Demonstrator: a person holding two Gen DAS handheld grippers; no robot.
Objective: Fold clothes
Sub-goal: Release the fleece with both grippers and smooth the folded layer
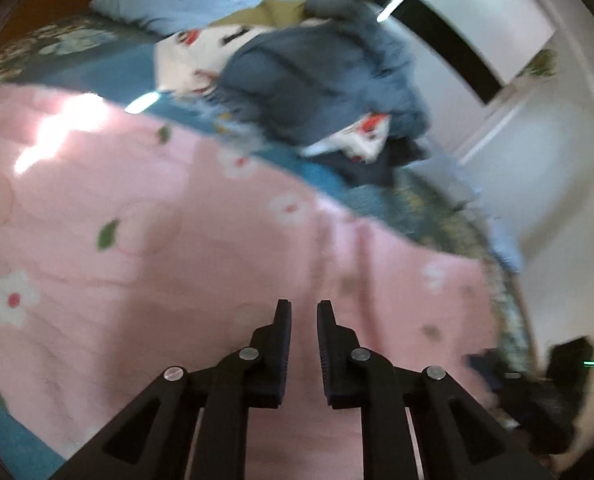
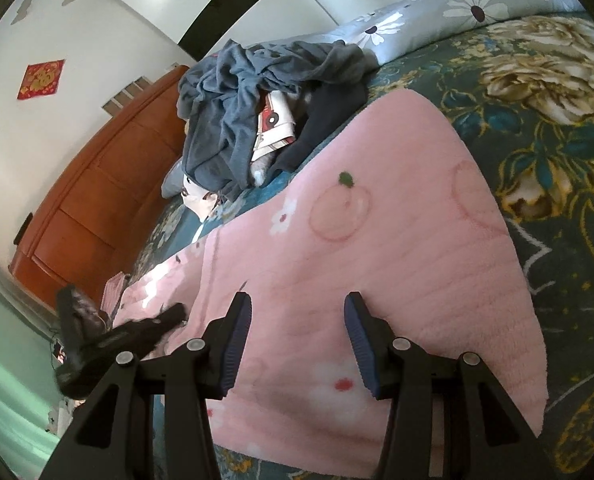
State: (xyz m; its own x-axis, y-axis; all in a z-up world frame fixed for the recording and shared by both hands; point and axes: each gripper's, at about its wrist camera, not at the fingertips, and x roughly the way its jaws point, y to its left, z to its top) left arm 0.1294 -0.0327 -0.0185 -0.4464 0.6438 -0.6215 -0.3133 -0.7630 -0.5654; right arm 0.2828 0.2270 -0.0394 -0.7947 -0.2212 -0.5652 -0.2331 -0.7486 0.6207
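Presently, item one: pink fleece garment (image 2: 377,240), printed with flowers and peaches, lying spread on the bed (image 2: 537,140) and filling the middle of both views; its far rounded edge sits toward 1 o'clock in the right wrist view. Whether it is already folded over cannot be told.

Item two: pile of unfolded clothes (image 2: 257,112), grey-blue and dark pieces with a printed white one among them, at 11 o'clock in the right wrist view, near the pink garment's far edge but apart from both tools. A daisy-print pillow (image 2: 437,12) lies beyond it.

Item three: left hand-held gripper (image 1: 304,312), fingers nearly together with a narrow gap and nothing visibly between them, pointing forward low over the pink fleece. The left view is blurred, so contact with the cloth cannot be told.

Item four: right hand-held gripper (image 2: 297,304), fingers well apart and empty, poised over the near part of the garment and aimed toward 12 o'clock. The left tool shows dark at 9 o'clock in this view, by the garment's left edge.

Risks, as judged: a pinch taken mid-panel instead of at an edge would bunch the thick fleece and skew the fold; uneven lifting by the two tools would misalign the layers; dragging toward 11 o'clock could snag the pile.
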